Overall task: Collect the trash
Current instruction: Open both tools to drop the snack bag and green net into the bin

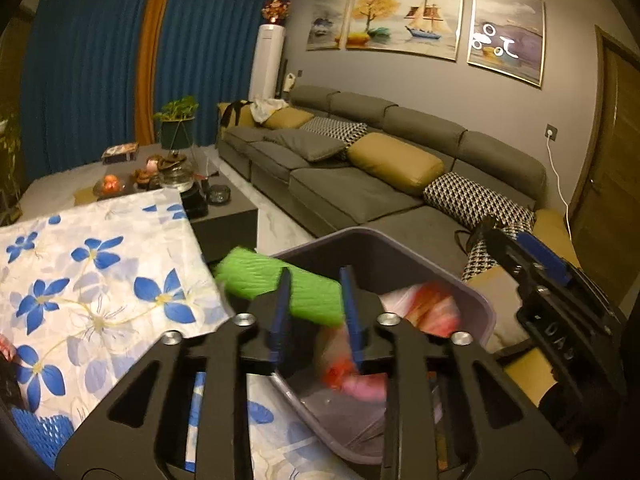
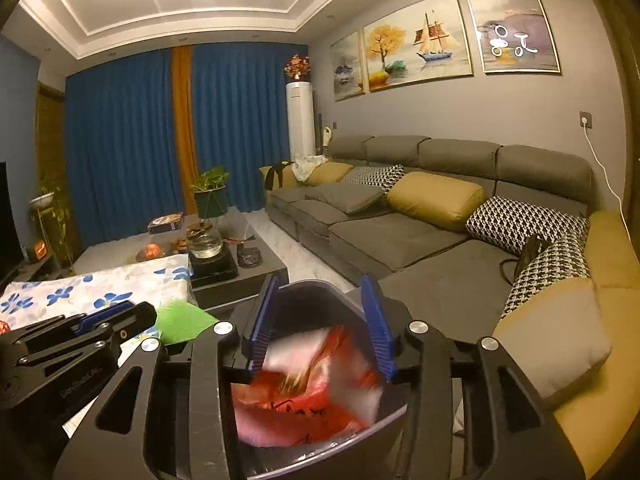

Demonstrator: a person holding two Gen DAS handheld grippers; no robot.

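Grey bin point(image 1: 476, 304) sat lower centre of both views, beside the floral-cloth table point(image 1: 100, 272). Inside it: a red-and-white plastic wrapper point(image 2: 316, 384), blurred, print unreadable; pink scrap beneath, hard to make out. Right gripper point(image 2: 320, 328) was released, jaws apart over the bin, wrapper below them and untouched by the pads. Left gripper point(image 1: 316, 312) was also parted; green foam-like piece point(image 1: 280, 284) lay between its fingers at the bin's left rim, contact uncertain. Bin bottom was cut off by the gripper frames.
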